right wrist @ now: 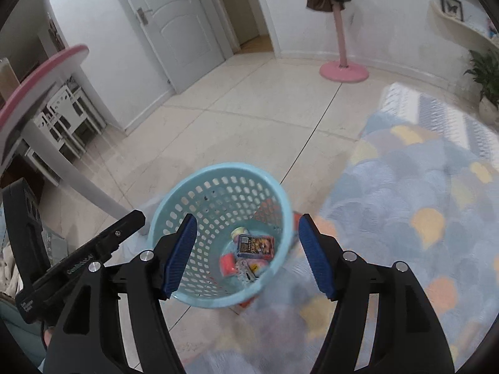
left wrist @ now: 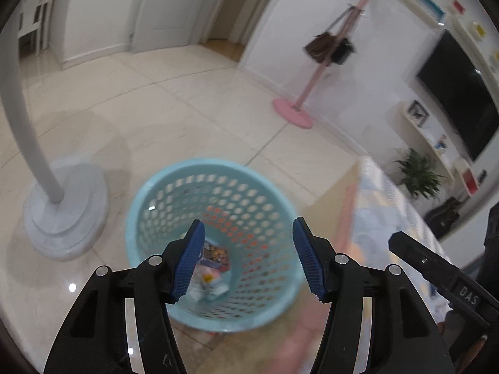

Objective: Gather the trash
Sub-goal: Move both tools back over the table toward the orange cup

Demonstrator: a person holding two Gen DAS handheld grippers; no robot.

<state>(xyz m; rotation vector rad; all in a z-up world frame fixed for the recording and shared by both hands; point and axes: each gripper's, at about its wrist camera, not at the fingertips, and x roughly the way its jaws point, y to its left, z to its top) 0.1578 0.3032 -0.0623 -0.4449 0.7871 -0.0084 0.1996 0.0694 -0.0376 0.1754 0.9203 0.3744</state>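
Jaws of both grippers spread wide, blue basket [right wrist: 218, 237] below, trash [right wrist: 254, 246] inside

The perforated plastic basket [right wrist: 218, 193] looks matt, the tiled floor [left wrist: 187, 109] glossy, and the patterned rug [right wrist: 421, 202] soft cloth.

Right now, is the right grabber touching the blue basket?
Apart. In the right wrist view the right gripper is open and empty, hanging above the blue basket, whose rim sits well below on the floor with wrappers in its bottom.
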